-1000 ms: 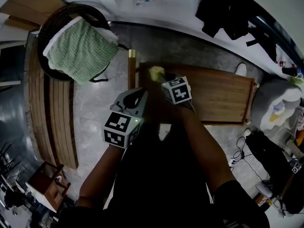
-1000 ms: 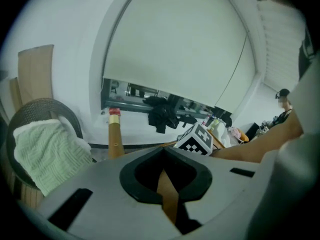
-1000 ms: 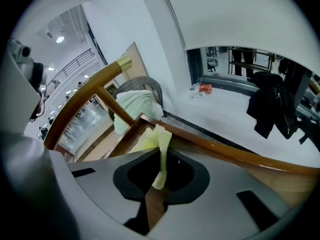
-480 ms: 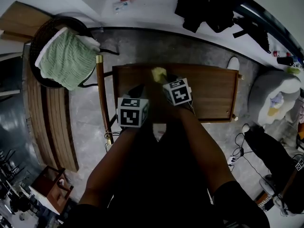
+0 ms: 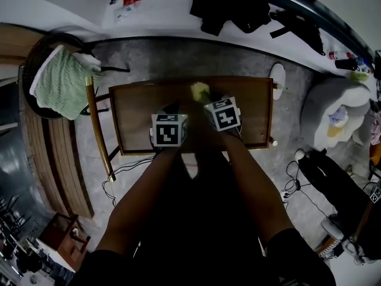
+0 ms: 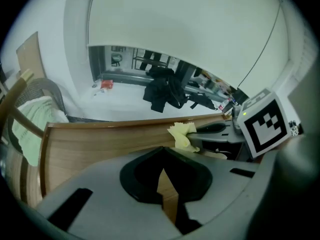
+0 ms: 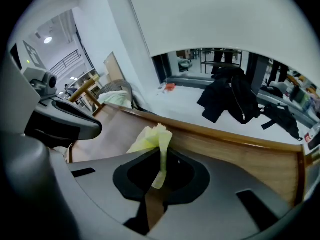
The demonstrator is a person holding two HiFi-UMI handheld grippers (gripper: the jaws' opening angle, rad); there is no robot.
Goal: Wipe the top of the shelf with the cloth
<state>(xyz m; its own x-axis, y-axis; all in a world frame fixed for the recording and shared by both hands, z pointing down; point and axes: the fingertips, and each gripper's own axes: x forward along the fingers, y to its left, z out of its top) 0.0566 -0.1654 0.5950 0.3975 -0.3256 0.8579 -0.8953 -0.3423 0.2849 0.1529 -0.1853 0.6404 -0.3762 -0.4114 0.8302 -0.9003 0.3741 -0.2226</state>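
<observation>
The shelf top (image 5: 253, 112) is a brown wooden board below me. My right gripper (image 5: 204, 100) is over its middle, shut on a crumpled yellow cloth (image 5: 198, 91) that sticks out past the jaw tips near the far edge. In the right gripper view the cloth (image 7: 151, 136) hangs pinched between the jaws of my right gripper (image 7: 159, 181). My left gripper (image 5: 172, 109) is close beside it on the left, over the board, shut with nothing in it (image 6: 162, 181). From the left gripper view the cloth (image 6: 181, 134) shows at the right gripper's tips, just above the wood.
A dark chair with a green towel (image 5: 56, 82) stands at the far left, beside a wooden rail (image 5: 98, 130). A white cushioned seat (image 5: 333, 115) is to the right. Black clothes (image 5: 232, 8) lie along the white ledge behind. Cables (image 5: 296, 173) trail on the floor.
My left gripper has moved right, from beyond the shelf's left end to over the board beside the right gripper. The right gripper still holds the cloth at the same spot.
</observation>
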